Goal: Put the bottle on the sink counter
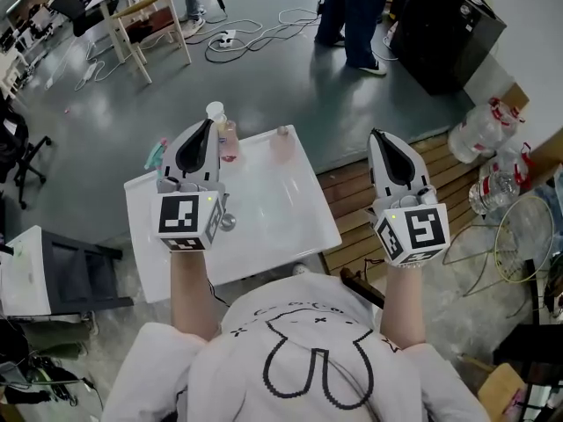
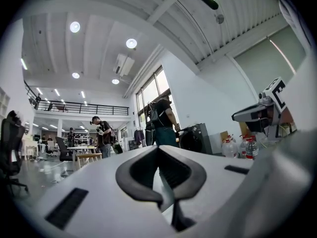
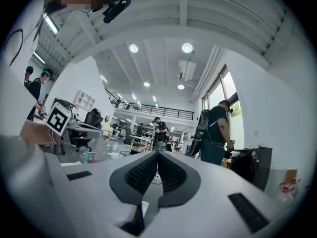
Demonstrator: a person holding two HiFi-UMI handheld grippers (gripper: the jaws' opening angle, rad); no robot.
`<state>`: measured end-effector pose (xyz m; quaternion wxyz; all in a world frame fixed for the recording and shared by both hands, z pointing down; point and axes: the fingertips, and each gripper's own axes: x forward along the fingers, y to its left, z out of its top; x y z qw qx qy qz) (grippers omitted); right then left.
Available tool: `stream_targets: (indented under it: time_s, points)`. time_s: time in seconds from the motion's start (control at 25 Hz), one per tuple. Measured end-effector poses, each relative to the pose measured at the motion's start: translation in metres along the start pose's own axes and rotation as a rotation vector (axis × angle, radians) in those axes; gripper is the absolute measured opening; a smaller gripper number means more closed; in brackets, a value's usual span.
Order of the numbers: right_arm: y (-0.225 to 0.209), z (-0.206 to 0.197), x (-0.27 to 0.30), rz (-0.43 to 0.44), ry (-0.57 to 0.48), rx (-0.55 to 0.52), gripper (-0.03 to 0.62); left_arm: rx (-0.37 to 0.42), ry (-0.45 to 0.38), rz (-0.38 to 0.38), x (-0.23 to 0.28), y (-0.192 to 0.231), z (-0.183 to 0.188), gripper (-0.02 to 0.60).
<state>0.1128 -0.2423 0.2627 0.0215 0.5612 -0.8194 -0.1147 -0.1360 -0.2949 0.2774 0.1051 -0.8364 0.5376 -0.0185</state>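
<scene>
In the head view both grippers are held up in front of me, above the white sink counter (image 1: 290, 227). My left gripper (image 1: 208, 125) has its jaws shut with nothing between them. Its tip overlaps a small clear bottle (image 1: 229, 141) of pink liquid standing at the counter's far edge. A second pinkish bottle (image 1: 281, 144) stands further right on the counter. My right gripper (image 1: 376, 135) hangs off the counter's right side over wooden slats, also shut and empty. In each gripper view the jaws, left gripper (image 2: 158, 150) and right gripper (image 3: 157, 155), point into the room and meet at their tips.
A white cap or cup (image 1: 215, 110) and a teal item (image 1: 156, 152) sit by the counter's far left. Large water bottles (image 1: 482, 128) and a wire basket (image 1: 521, 236) are at the right. A black cabinet (image 1: 444, 29), a standing person (image 1: 356, 16), floor cables and a wooden stool (image 1: 145, 25) lie beyond.
</scene>
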Motion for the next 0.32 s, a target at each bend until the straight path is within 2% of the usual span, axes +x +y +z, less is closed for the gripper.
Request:
stream_targets:
  time_s: [0.2,0.32]
  points:
    - [0.000,-0.002,0.001,0.010,0.003,0.003,0.028,-0.028,-0.030,-0.058,0.002,-0.010,0.004,0.009]
    - [0.004,-0.004,0.000,0.023,0.010,0.005,0.028,-0.036,-0.028,-0.068,0.000,-0.015,0.002,0.009]
